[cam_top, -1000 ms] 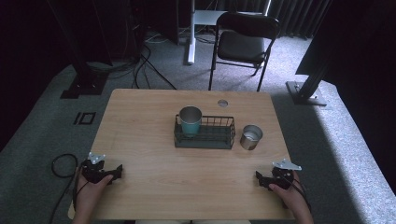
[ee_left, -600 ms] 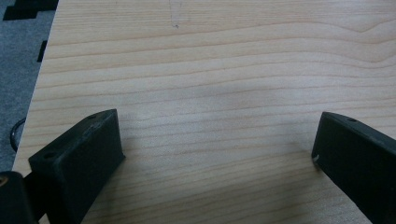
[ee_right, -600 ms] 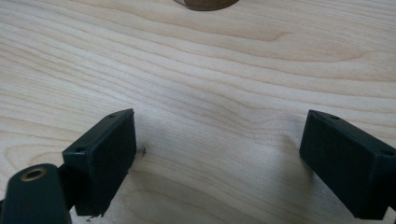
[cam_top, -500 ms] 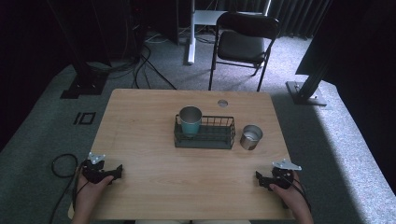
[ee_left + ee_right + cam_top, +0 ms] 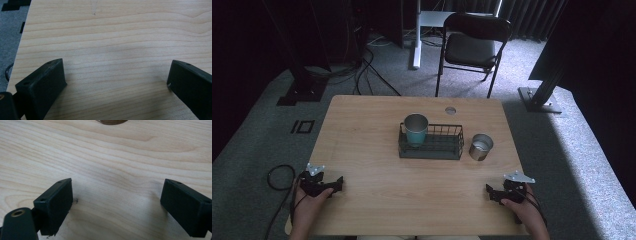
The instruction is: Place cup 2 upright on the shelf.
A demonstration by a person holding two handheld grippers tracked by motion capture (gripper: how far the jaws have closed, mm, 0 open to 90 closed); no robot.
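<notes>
Overhead, teal cup (image 5: 415,129) sits inside wire basket (image 5: 432,150), steel cup (image 5: 481,146) beside

no visible change since then

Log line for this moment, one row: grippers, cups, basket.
left gripper: open, empty, near table edge | right gripper: open, empty, near edge | teal cup: upright in wire basket | steel cup: on table right of basket

Teal cup (image 5: 416,131), blk basket (image 5: 431,149)
</notes>
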